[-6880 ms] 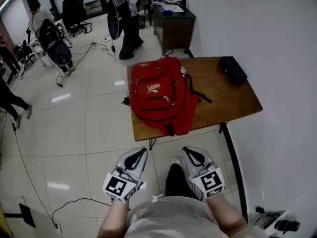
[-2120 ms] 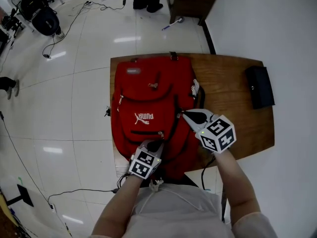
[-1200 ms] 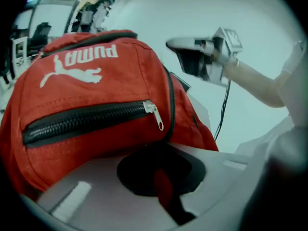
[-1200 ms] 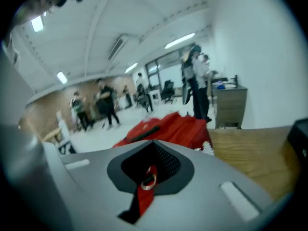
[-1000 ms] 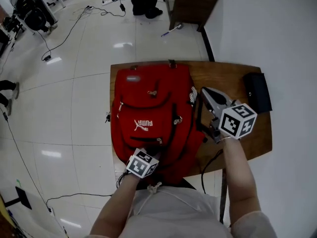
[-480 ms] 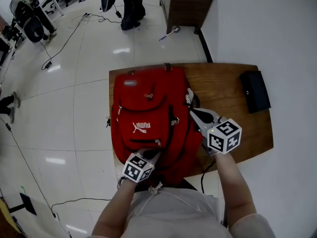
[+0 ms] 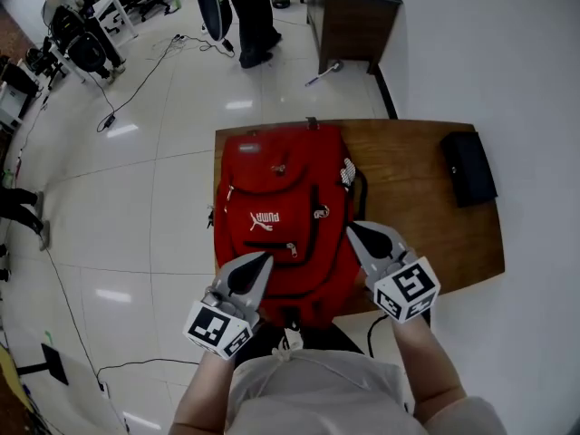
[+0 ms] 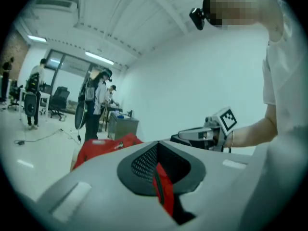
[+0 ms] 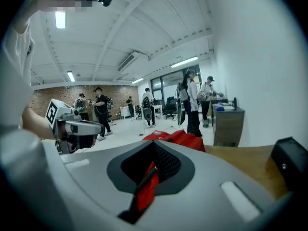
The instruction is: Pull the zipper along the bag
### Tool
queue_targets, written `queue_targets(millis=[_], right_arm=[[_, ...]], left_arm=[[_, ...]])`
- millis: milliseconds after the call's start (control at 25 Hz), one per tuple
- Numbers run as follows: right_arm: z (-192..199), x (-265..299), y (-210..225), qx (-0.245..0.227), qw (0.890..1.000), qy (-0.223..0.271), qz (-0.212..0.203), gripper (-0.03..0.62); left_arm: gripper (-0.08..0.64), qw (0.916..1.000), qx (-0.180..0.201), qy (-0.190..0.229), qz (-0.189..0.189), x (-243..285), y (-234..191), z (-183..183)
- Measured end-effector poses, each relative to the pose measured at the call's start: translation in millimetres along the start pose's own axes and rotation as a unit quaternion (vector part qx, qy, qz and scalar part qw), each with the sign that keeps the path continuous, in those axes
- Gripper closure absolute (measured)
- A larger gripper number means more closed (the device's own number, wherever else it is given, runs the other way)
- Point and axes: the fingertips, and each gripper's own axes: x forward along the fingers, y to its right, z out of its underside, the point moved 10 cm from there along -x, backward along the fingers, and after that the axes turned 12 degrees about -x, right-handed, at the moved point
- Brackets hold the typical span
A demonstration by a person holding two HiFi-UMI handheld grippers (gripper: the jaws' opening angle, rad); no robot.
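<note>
A red backpack [image 7: 281,216] lies flat on the brown wooden table [image 7: 417,216], its top toward the far edge. A small metal zipper pull [image 7: 320,212] shows on its right side. My left gripper [image 7: 261,259] hovers over the bag's near left corner with its jaws shut and nothing gripped. At the near right corner my right gripper [image 7: 355,231] hangs shut and empty too. In the left gripper view the backpack [image 8: 103,146] lies beyond the shut jaws and the right gripper [image 8: 192,134] floats at the right. In the right gripper view the backpack [image 9: 178,137] sits ahead.
A black case [image 7: 468,168] lies at the table's far right. Behind the table stands a dark cabinet [image 7: 349,16] against the white wall. A person [image 7: 240,7] stands on the tiled floor beyond, with cables and chairs at the far left.
The right gripper has drawn back from the bag's right side toward the near edge. The left gripper has come off the bag's near edge and lifted to the left.
</note>
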Motion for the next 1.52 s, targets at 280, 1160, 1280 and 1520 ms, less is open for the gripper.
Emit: queue_targets(millis=[280,1160,1280,1520], right_arm=[[-31.3,-62.9,-73.6,-0.069,0.994,0.066,0.046,0.586],[-35.8,-202.0,-400.3,-0.096,0.984,0.09,0.122,0.586],[-32.0,-214.1,-409.3,-0.112,0.982,0.089,0.125,0.586],[-22.7,-246.9,-420.0,-0.101,0.981,0.098,0.134,0.586]], left_arm=[[0.554,0.9937,0.052,0.099,-0.009,-66.8,44.2,-34.7],[0.554,0.9902,0.072,0.103,0.06,-344.3,145.9,57.4],[0.554,0.9889,0.085,0.102,0.066,-357.8,159.9,65.5],[0.554,0.9861,0.108,0.113,0.056,-377.0,191.0,81.3]])
